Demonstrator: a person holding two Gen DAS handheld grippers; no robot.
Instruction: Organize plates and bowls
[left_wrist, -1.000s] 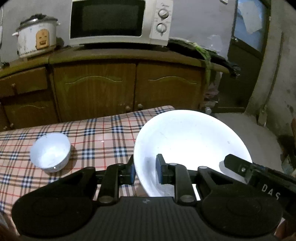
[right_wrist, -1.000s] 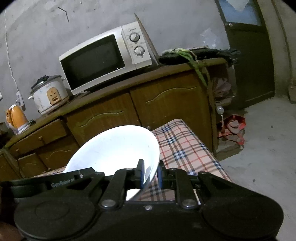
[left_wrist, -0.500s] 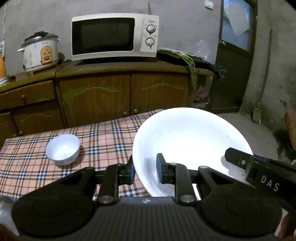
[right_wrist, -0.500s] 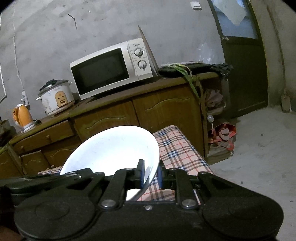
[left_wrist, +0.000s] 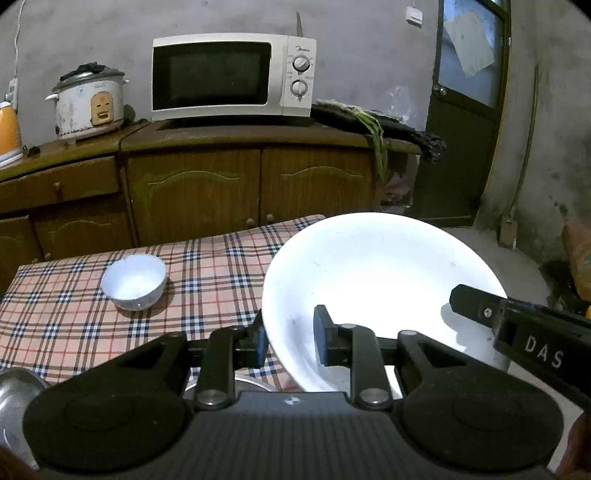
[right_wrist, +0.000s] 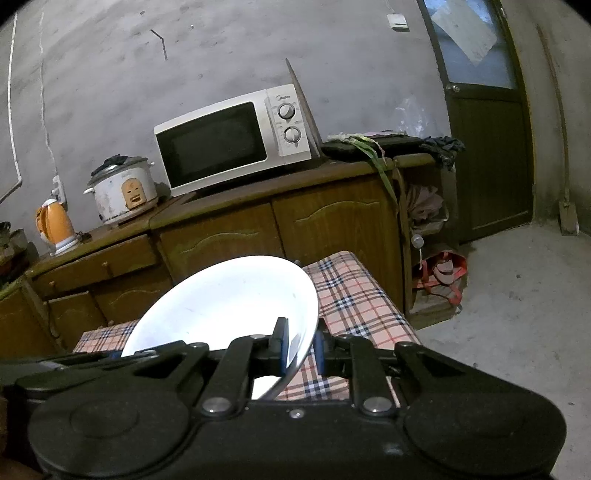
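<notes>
The large white plate (left_wrist: 376, 280) is carried in the air by both grippers at once, over the right-hand end of the table (left_wrist: 207, 273) with its checked cloth. In the left wrist view the left gripper (left_wrist: 288, 339) straddles the plate's rim at about 7 o'clock of the plate: one finger sits outside and under the rim, the other lies inside on the white surface. The gap between the two fingers is noticeably wider than the rim, so whether these jaws pinch the plate or merely bracket it I cannot tell. The right gripper's finger, marked with letters, shows in the same view at 4 o'clock of the plate, resting on its edge.

In the right wrist view the right gripper (right_wrist: 300, 347) has its jaws closed tight on the plate's rim, one blue pad on each face; the plate (right_wrist: 225, 302) tilts and rises away toward 10 o'clock.

A small white bowl (left_wrist: 133, 281) stands upright on the cloth, well apart from the plate at its 9 o'clock. A metal dish (left_wrist: 14, 391) peeks in at the lower left edge. Behind the table stands a wooden cabinet (left_wrist: 199, 184) carrying a microwave (left_wrist: 232, 75) and a rice cooker (left_wrist: 88, 101).
</notes>
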